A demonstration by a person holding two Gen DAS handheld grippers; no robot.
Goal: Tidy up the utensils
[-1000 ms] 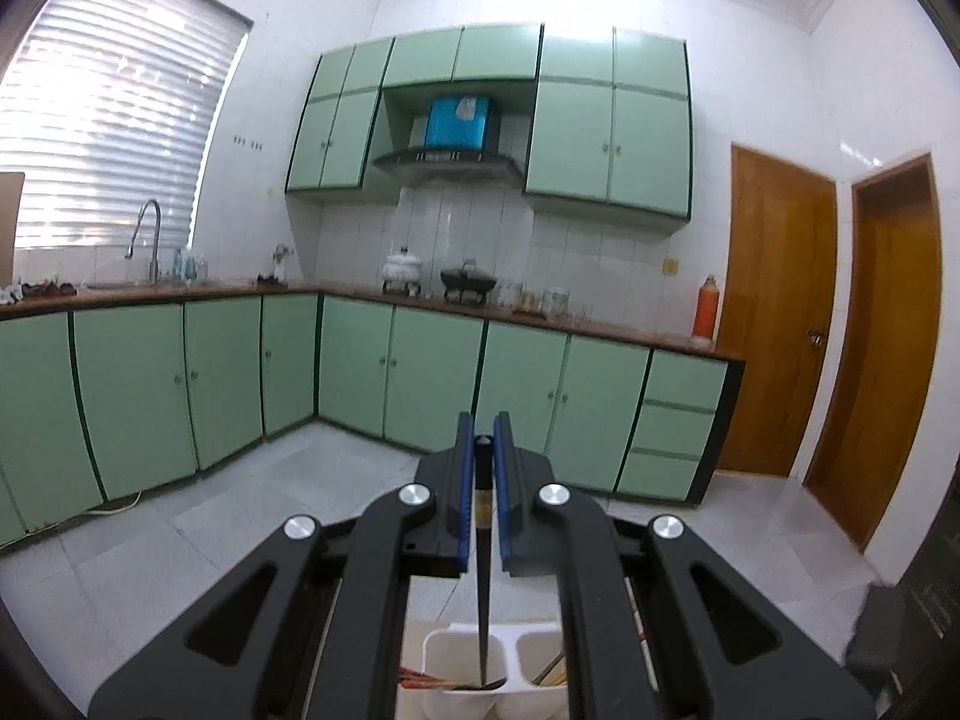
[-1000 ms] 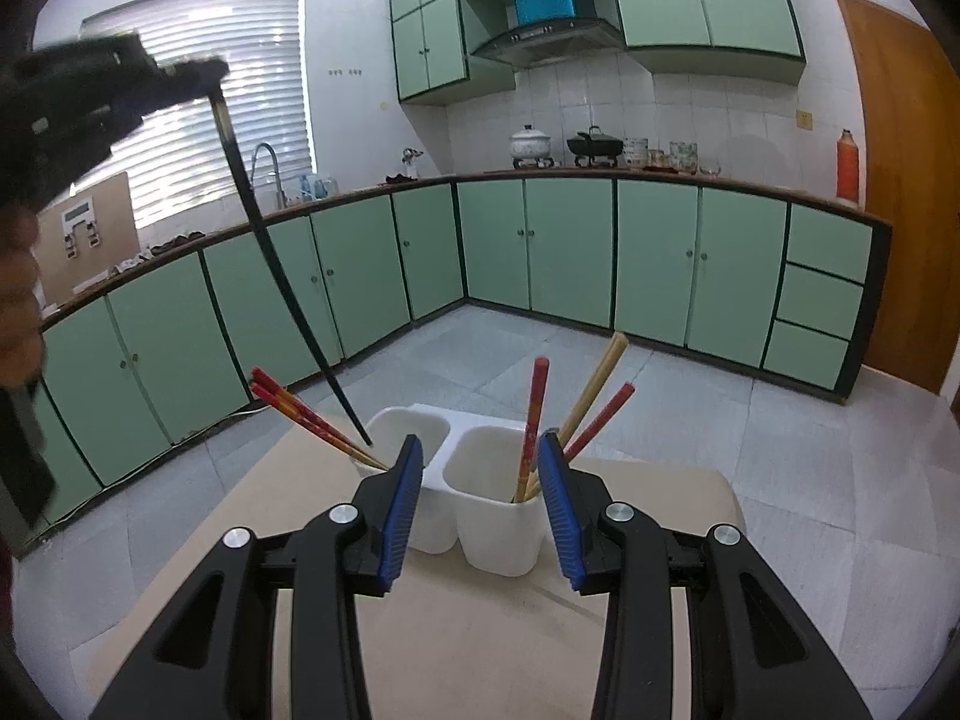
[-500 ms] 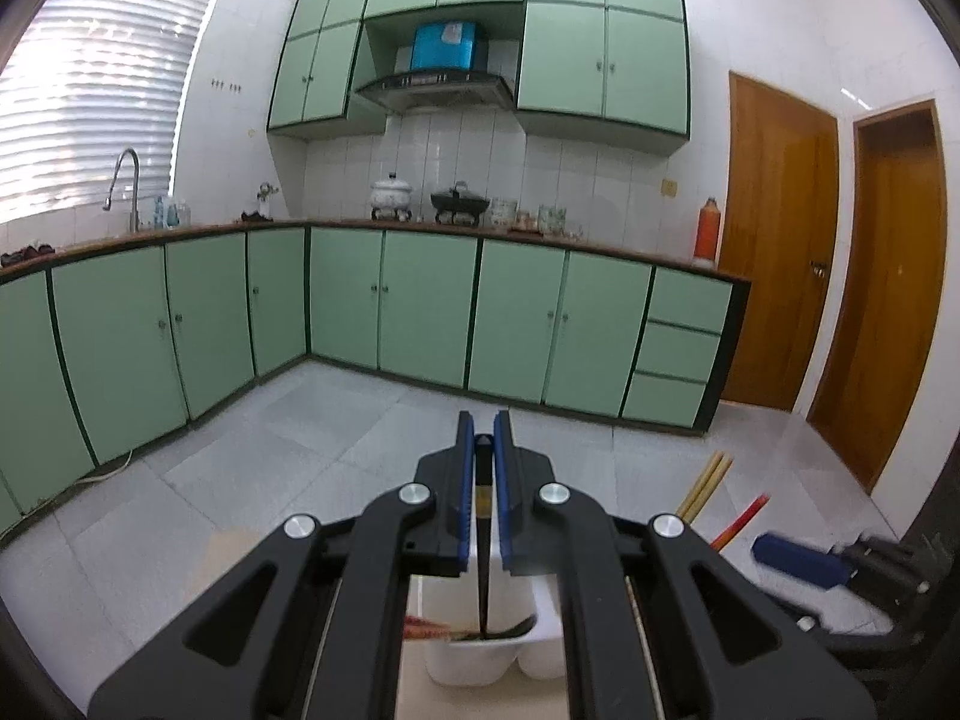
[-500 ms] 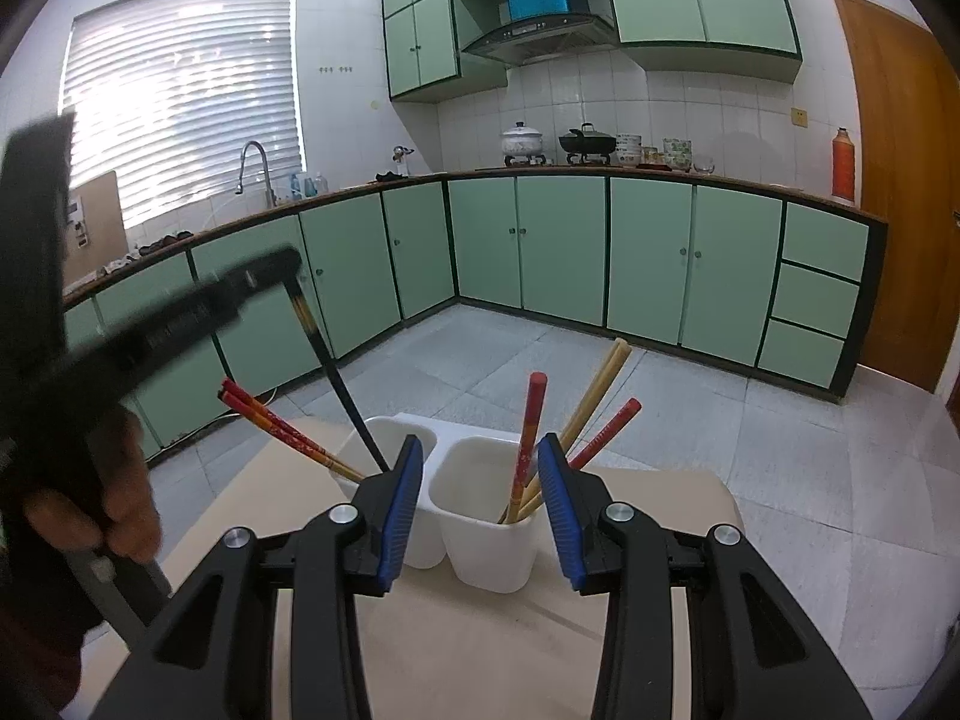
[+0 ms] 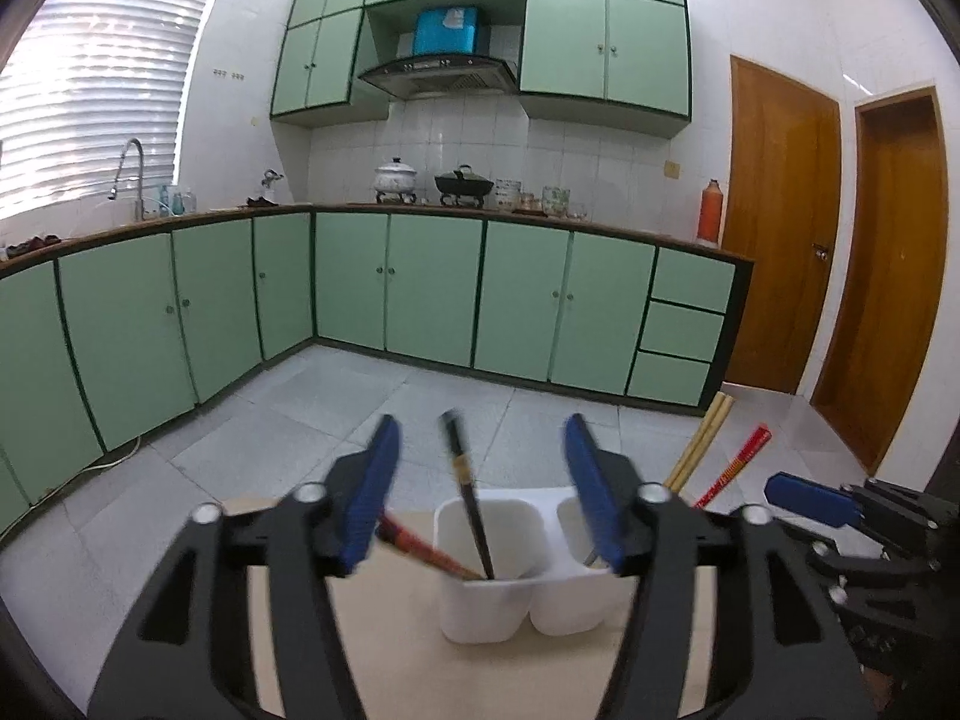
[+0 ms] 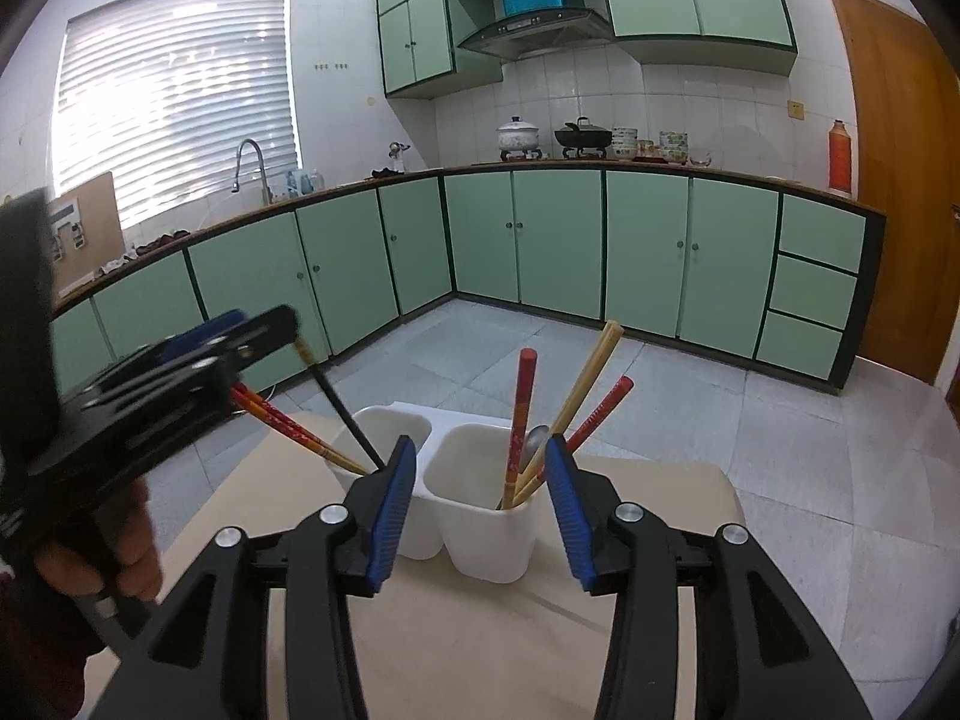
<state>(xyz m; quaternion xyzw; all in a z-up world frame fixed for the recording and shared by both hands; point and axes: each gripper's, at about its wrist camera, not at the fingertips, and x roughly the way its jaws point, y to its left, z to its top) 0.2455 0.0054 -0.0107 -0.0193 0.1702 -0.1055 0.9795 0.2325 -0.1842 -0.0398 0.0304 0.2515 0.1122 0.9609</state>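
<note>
A white two-cup utensil holder (image 5: 480, 588) (image 6: 480, 534) stands on a light wooden table. A black chopstick (image 5: 465, 489) (image 6: 345, 414) leans free in its left cup beside red chopsticks (image 5: 420, 549) (image 6: 288, 426). The right cup holds red and bamboo chopsticks (image 6: 585, 384) and a metal spoon (image 6: 531, 444). My left gripper (image 5: 480, 492) is open and empty just above the holder; it also shows at the left of the right wrist view (image 6: 240, 330). My right gripper (image 6: 480, 492) is open and empty in front of the holder, and shows at the right of the left wrist view (image 5: 804, 498).
The table (image 6: 480, 630) carries the holder near its far edge. Beyond it lie grey floor tiles, green kitchen cabinets (image 5: 432, 294), a sink with a tap (image 6: 249, 171) and wooden doors (image 5: 774, 222).
My left gripper lowered the black chopstick into the left cup and opened, letting it go. The right gripper stayed in place.
</note>
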